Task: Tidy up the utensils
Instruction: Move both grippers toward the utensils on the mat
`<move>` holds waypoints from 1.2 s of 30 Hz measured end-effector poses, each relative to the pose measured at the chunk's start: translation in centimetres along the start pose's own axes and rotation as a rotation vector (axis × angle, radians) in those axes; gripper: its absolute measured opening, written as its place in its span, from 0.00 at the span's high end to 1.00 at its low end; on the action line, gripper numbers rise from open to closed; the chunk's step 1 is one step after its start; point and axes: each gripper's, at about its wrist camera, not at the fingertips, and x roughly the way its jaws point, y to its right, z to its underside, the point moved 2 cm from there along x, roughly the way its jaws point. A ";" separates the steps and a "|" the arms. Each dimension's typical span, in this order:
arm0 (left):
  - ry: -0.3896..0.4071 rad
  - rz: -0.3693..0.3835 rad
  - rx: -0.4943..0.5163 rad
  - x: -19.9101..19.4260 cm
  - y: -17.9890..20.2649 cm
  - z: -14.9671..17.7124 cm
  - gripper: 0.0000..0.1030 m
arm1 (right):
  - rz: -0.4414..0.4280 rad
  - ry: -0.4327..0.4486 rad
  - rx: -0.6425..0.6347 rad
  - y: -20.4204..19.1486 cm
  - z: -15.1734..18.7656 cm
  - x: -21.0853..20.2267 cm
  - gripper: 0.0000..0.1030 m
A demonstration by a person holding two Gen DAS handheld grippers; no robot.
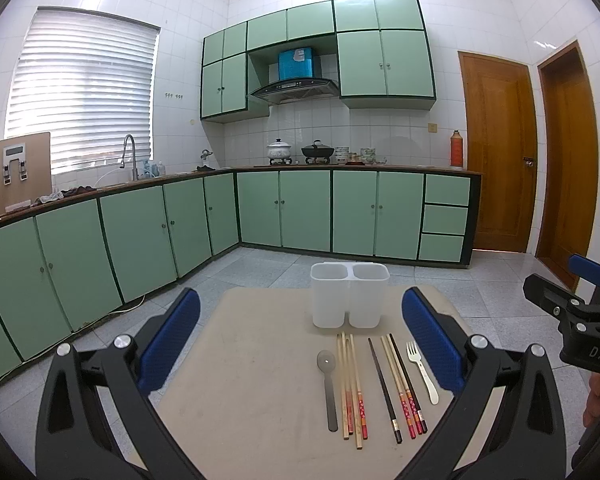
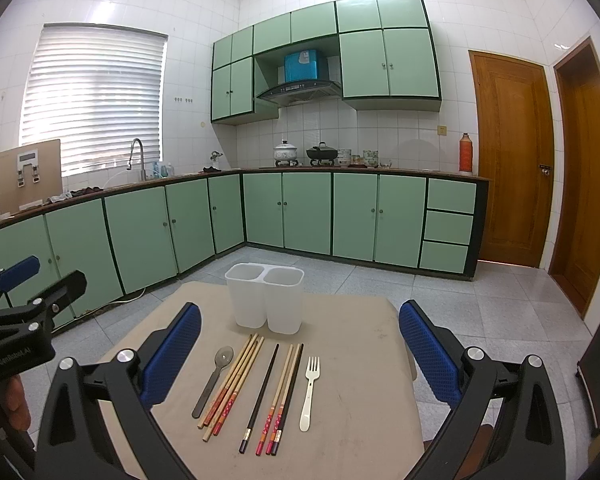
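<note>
A white two-compartment holder (image 1: pixel 350 295) (image 2: pixel 265 298) stands empty at the far side of a beige table (image 1: pixel 252 380) (image 2: pixel 360 360). In front of it lie a grey spoon (image 1: pixel 329 388) (image 2: pixel 214 380), several wooden and dark chopsticks (image 1: pixel 384 388) (image 2: pixel 256 392), and a white fork (image 1: pixel 422 372) (image 2: pixel 309 392), all side by side. My left gripper (image 1: pixel 300 340) hovers open above the near table, nothing between its blue pads. My right gripper (image 2: pixel 300 348) is open too, over the utensils, holding nothing. Each gripper shows at the edge of the other's view.
Green kitchen cabinets (image 1: pixel 300 212) and a counter with a sink tap (image 1: pixel 129 156), pots (image 1: pixel 318 151) and bowls run along the far walls. Two wooden doors (image 1: pixel 496 152) stand at the right. Tiled floor surrounds the table.
</note>
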 end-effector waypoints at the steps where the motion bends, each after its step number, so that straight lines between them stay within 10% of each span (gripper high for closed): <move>1: -0.001 0.001 0.000 0.0 0.0 0.0 0.05 | 0.000 -0.001 0.000 0.2 -0.1 0.0 0.06; 17: -0.024 -0.009 0.000 0.9 -0.5 0.2 0.05 | 0.003 -0.040 -0.001 0.3 1.1 1.5 0.06; 36: -0.240 -0.033 0.036 13.1 -1.2 4.0 0.05 | -0.030 -0.293 0.053 3.2 4.0 12.7 0.06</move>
